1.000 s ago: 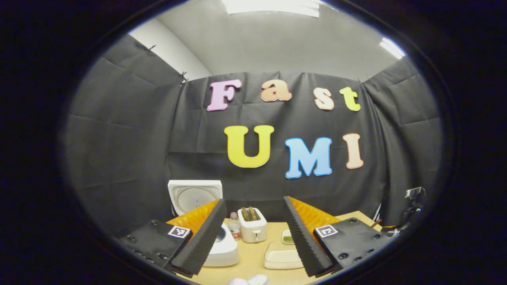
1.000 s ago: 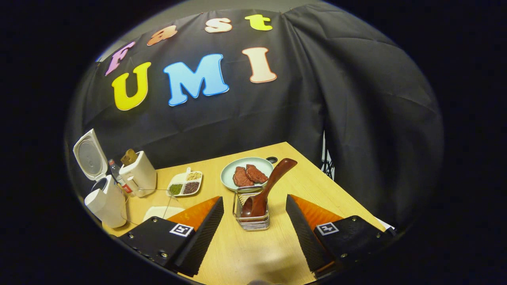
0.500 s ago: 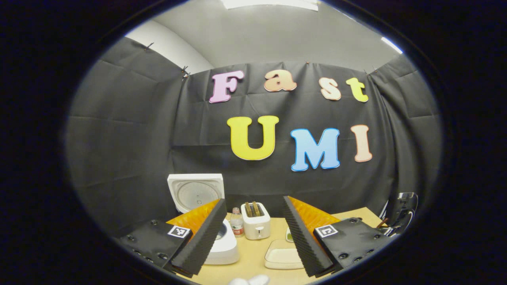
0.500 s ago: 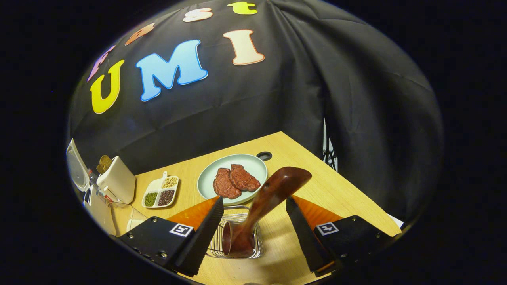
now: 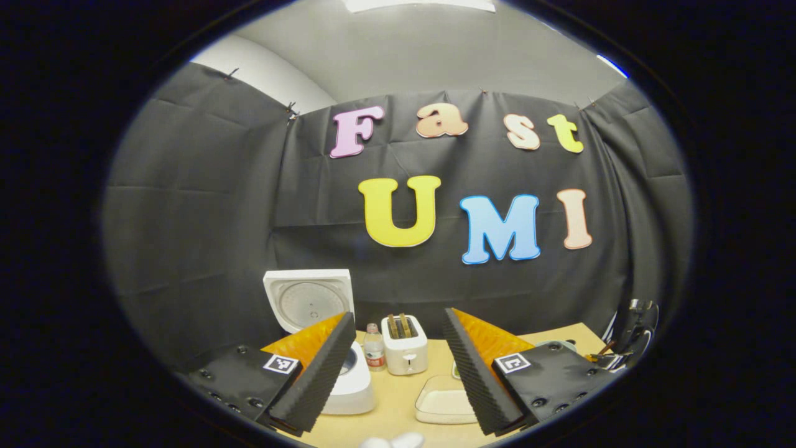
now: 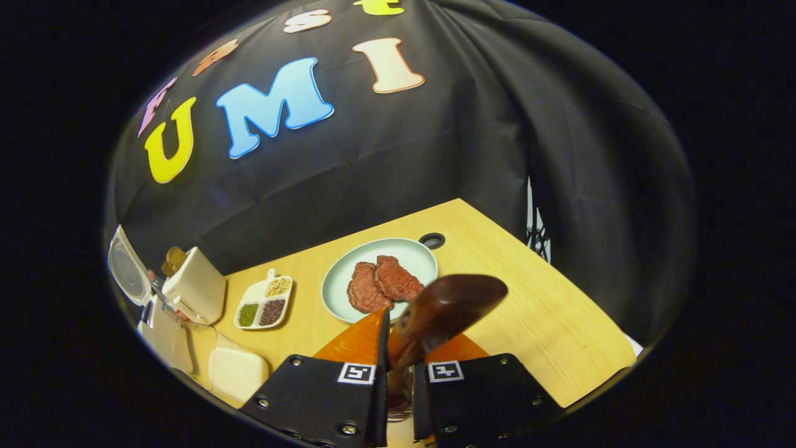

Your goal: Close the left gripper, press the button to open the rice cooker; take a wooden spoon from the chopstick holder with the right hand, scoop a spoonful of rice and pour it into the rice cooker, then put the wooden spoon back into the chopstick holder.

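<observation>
Right hand-held gripper pinched on the wooden spoon, both fingers pressed against its handle, the broad dark end jutting up and to the right above the fingertips. Chopstick holder barely glimpsed as wire low in the gap between the fingers, directly under the spoon. Beyond them on the counter, a pale plate with two pieces of meat, and a divided dish of grains farther left.

Left hand-held gripper spread wide, holding nothing, raised over the counter. Rice cooker just behind its left finger, lid standing open. Toaster and a small bottle between the fingers, farther back; shallow white dish nearer.
</observation>
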